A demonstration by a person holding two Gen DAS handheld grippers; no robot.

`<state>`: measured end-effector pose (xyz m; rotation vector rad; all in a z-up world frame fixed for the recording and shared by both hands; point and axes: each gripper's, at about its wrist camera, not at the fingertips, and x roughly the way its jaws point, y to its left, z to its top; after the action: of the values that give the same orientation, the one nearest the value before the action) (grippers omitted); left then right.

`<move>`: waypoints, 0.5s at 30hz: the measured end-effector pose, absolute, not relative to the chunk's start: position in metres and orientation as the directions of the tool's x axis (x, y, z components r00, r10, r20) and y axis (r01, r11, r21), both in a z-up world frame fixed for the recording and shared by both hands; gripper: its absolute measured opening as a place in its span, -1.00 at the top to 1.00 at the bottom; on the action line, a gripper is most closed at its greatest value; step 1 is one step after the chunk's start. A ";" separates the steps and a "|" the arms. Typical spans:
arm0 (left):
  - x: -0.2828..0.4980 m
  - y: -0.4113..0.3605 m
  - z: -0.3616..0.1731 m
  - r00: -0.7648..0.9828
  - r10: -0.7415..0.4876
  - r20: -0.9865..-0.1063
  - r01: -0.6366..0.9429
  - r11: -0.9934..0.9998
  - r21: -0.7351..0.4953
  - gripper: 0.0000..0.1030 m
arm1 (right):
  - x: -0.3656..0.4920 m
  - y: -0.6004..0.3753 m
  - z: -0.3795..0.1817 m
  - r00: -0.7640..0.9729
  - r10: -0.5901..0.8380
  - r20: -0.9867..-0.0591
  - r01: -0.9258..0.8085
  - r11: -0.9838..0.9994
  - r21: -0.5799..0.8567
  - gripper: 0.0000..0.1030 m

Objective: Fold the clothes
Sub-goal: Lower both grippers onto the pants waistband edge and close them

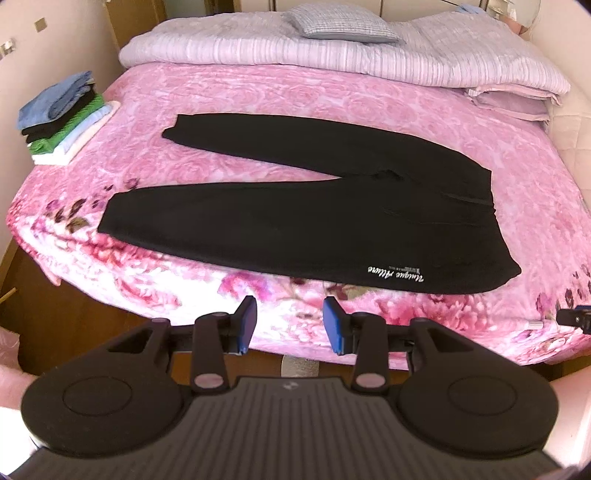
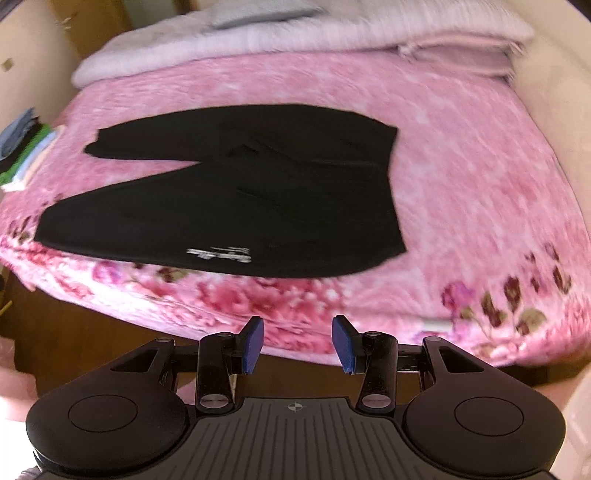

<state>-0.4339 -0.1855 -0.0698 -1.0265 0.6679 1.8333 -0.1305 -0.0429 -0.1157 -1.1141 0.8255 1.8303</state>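
Left hand-held gripper [image 1: 290, 325]: jaws spread wide, blue pads [image 1: 248, 323] holding nothing; it hovers off the near edge of the bed, short of the trousers.
Right hand-held gripper [image 2: 298, 343]: jaws also spread wide and empty, blue pads [image 2: 255, 343] clear of any cloth; it hangs off the near bed edge, below the waist end of the trousers. Its view is motion-blurred.
Right gripper in the left view: a small dark part with a blue bit shows at the far right edge [image 1: 576, 316], level with the bed's near edge.
Black trousers [image 1: 314, 218]: laid flat on the bed, legs spread in a V toward the left, waist to the right; the near leg runs along the bed's near edge. White script lettering [image 1: 395, 274] sits upside down close to the near hem of the waist end.
Trousers in the right view [image 2: 236, 206]: same lay, waist to the right, lettering [image 2: 219, 254] near the front edge.
Pink floral blanket [image 1: 332, 92]: covers the bed under the trousers, with darker flower print along the near drop.
Stack of folded clothes [image 1: 62, 118]: at the bed's left edge, well apart from the trousers; blue on top, then black, green, pale blue and white layers.
Pale striped quilt [image 1: 332, 55]: folded across the far end of the bed.
Grey checked pillow [image 1: 343, 20]: resting on top of the quilt.
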 end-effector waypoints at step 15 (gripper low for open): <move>-0.516 0.009 -0.126 -0.010 0.493 -0.870 -0.990 -0.130 -0.063 0.32 | -0.156 0.092 -0.161 -0.255 0.289 -0.923 -0.946 -0.269 0.178 0.13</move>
<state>-0.5161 0.0089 -0.1263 -0.9278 0.7298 1.4912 -0.1561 0.0922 -0.1609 -1.0125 0.9913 1.6876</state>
